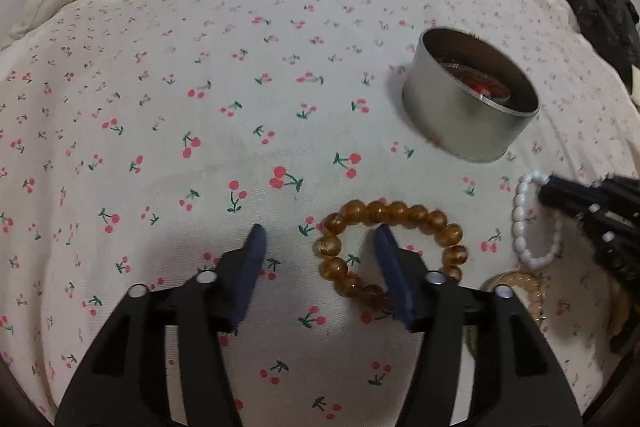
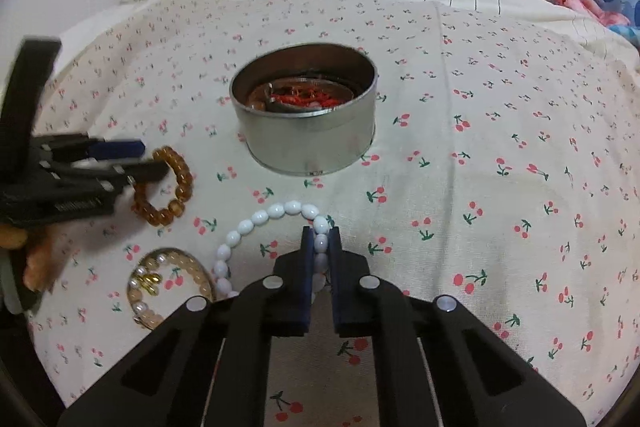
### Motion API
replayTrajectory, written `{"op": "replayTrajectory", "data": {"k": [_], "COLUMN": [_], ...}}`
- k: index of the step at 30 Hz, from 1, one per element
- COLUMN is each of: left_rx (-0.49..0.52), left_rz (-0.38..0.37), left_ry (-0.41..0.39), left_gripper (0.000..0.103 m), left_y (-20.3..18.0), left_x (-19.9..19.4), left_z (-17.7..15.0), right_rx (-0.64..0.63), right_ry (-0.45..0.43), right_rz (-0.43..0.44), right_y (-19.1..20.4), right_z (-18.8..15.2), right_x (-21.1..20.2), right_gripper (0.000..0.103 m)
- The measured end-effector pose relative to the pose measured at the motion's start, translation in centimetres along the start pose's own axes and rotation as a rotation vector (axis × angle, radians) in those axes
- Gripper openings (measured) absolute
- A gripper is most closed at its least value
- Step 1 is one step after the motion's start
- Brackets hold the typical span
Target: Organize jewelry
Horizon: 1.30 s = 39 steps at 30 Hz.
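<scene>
Red jewelry already lies in the round tin (image 2: 306, 131). The right gripper (image 2: 321, 239) is clamped on the white bead bracelet (image 2: 256, 219) at the tin's six o'clock. The left gripper (image 1: 318, 247) stands apart, straddling the amber bead bracelet (image 1: 400, 213); a pearl bangle (image 2: 168, 287) waits too.

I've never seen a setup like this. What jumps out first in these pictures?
A round metal tin stands open in the middle of the cherry-print bedspread, something red inside it. In front of it, the right gripper is shut on a white bead bracelet. To its left, the open left gripper has one finger inside the ring of an amber bead bracelet.
</scene>
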<state>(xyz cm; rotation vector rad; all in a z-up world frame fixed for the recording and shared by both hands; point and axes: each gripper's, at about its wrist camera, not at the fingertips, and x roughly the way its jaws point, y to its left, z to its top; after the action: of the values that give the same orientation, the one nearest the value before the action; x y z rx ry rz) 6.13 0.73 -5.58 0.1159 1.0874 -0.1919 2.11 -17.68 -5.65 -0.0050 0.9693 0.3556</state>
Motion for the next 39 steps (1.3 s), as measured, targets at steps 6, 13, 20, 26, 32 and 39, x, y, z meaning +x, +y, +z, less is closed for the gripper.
{"op": "replayTrajectory", "data": {"k": [6, 13, 20, 26, 32, 39], "left_rx": [0.043, 0.022, 0.032, 0.062, 0.075, 0.049], "left_rz": [-0.074, -0.193, -0.295, -0.355, -0.391, -0.332], "left_ry": [-0.011, -0.124, -0.198, -0.262, -0.288, -0.182], "left_gripper": [0.010, 0.010, 0.010, 0.010, 0.010, 0.011], "left_y": [-0.9, -0.8, -2.3, -4.8, -6.4, -7.6], "left_x": [-0.6, -4.6, -8.2, -11.4, -11.0, -4.6], "left_z": [-0.3, 0.3, 1.6, 4.4, 8.0, 10.8], "right_rx": [0.047, 0.065, 0.092, 0.132, 0.164, 0.182], "right_ry": [-0.056, -0.138, -0.211, -0.258, -0.284, -0.300], "right_rz": [0.069, 0.117, 0.133, 0.147, 0.158, 0.161], "right_y": [-0.3, -0.7, -1.6, -2.8, -3.7, -4.2], "right_z": [0.8, 1.9, 2.7, 3.0, 3.0, 3.0], "right_x": [-1.5, -4.1, -6.2, -7.4, -8.1, -8.4], "right_gripper": [0.008, 0.008, 0.008, 0.008, 0.008, 0.008]}}
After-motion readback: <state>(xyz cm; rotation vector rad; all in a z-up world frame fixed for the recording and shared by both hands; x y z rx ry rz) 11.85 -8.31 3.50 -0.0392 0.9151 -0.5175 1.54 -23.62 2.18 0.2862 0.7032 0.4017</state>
